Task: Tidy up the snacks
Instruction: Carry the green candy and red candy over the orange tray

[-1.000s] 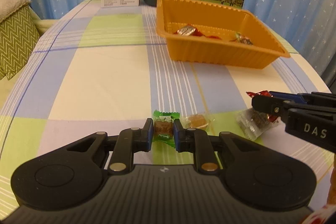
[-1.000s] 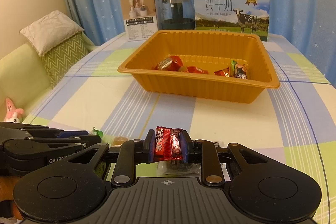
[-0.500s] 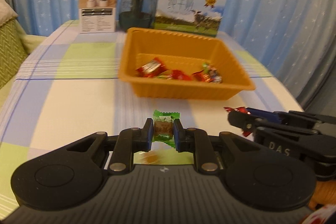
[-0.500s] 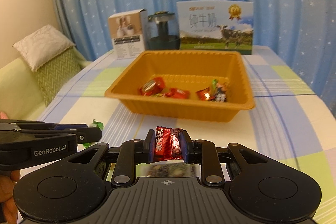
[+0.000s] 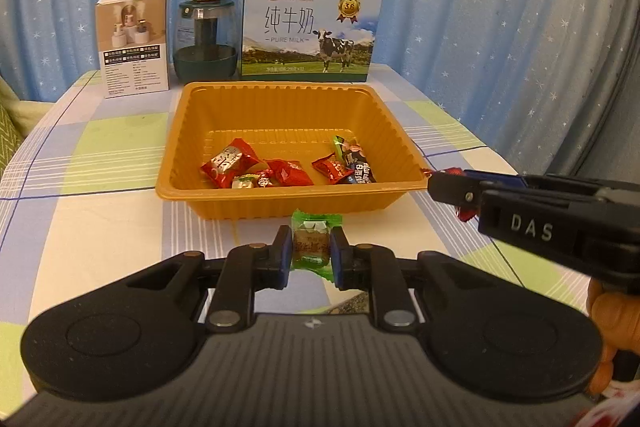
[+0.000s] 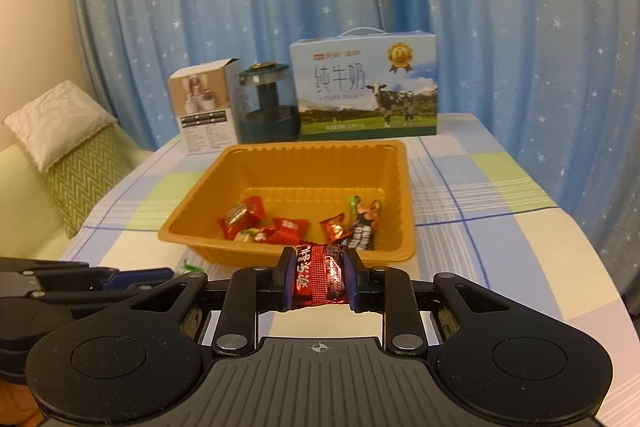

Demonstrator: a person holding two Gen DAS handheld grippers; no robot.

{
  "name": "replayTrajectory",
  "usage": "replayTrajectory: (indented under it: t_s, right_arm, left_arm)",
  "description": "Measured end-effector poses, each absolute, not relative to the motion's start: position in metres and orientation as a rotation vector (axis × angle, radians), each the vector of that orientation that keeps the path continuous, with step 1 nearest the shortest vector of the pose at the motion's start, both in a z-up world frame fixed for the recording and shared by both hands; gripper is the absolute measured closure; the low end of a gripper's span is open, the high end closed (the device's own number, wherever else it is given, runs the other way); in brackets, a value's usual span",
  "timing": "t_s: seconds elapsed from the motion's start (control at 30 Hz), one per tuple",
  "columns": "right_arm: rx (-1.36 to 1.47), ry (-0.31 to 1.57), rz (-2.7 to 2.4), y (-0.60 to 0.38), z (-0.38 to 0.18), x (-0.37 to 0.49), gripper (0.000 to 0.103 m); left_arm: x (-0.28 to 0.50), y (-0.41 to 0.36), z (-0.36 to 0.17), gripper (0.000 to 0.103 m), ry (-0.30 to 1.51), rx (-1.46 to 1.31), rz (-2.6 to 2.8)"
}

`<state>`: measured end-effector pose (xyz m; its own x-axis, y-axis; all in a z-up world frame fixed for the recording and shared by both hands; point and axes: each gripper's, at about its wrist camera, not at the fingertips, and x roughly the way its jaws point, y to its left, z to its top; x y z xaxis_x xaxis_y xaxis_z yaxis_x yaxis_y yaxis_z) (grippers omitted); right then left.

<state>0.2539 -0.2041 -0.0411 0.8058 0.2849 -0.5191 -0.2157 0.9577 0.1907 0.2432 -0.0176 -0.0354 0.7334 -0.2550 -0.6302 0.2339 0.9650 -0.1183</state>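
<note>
Both grippers have come up off the table and closer to the orange tray since a second ago, each with its candy; the loose sweets that lay by the fingers are out of sight now.

Left wrist view: left gripper [image 5: 307, 254] is clamped on a green-wrapped candy [image 5: 311, 245], held clear of the checked tablecloth [image 5: 100, 227] just near of the orange tray [image 5: 288, 197]; a handful of wrapped snacks [image 5: 280, 173] sit along the tray's near side; right gripper [image 5: 448, 187] pokes in from the right by the tray's near right corner, red wrapper showing at its tip.

Right wrist view: right gripper [image 6: 318, 277] is clenched on a red-wrapped candy [image 6: 319, 275], right at the tray's [image 6: 304, 151] near rim; milk carton [image 6: 364, 87], jar [image 6: 268, 103] and small box [image 6: 204, 111] stand at the far edge; left gripper [image 6: 80, 279] sits low on the left.
</note>
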Motion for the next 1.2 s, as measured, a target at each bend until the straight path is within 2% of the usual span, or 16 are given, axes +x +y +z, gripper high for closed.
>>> replayTrajectory:
  t_s: [0.53, 1.2]
  right_arm:
    - [0.122, 0.555, 0.257, -0.210, -0.028, 0.300, 0.078]
    - [0.217, 0.590, 0.244, -0.210, -0.035, 0.382, 0.078]
  left_arm:
    - [0.293, -0.007, -0.009, 0.085, 0.637, -0.038, -0.260]
    - [0.369, 0.011, -0.010, 0.085, 0.650, -0.106, -0.210]
